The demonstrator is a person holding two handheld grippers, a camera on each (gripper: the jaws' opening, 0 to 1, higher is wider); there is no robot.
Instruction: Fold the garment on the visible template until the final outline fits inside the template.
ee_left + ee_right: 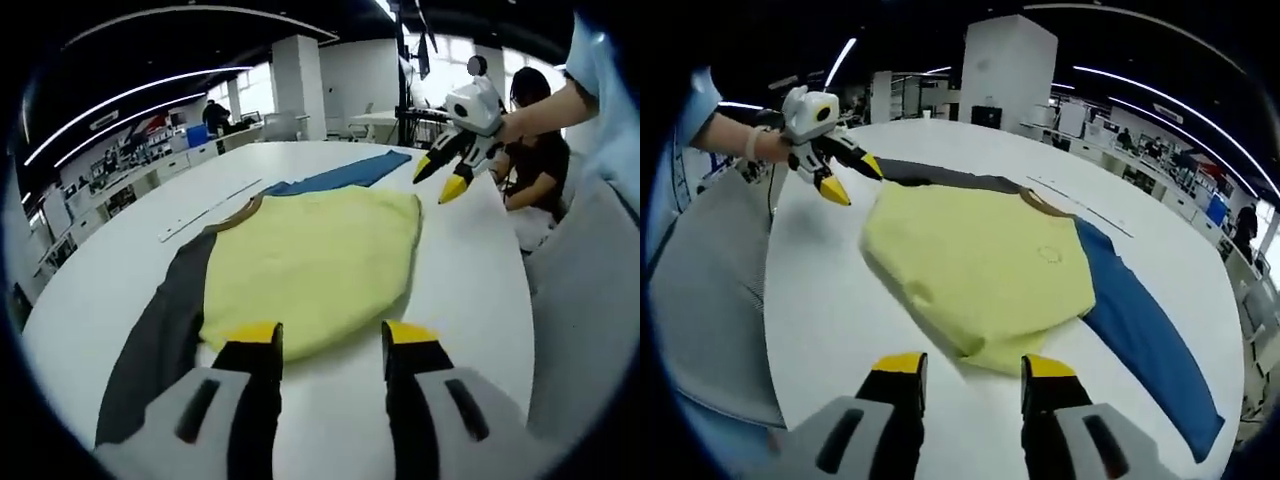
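Since the yellow shirt (pixel 310 265) lies flat on the white table (pixel 470 330) with its grey sleeve (pixel 160 330) and blue sleeve (pixel 1140 330) sticking out sideways, you have each tool (left gripper (pixel 330 340), right gripper (pixel 975 368), both spread, holding nothing) nearest one sleeve.

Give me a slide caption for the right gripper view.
Open right gripper faces a yellow shirt with grey and blue sleeves; left gripper hovers beyond.
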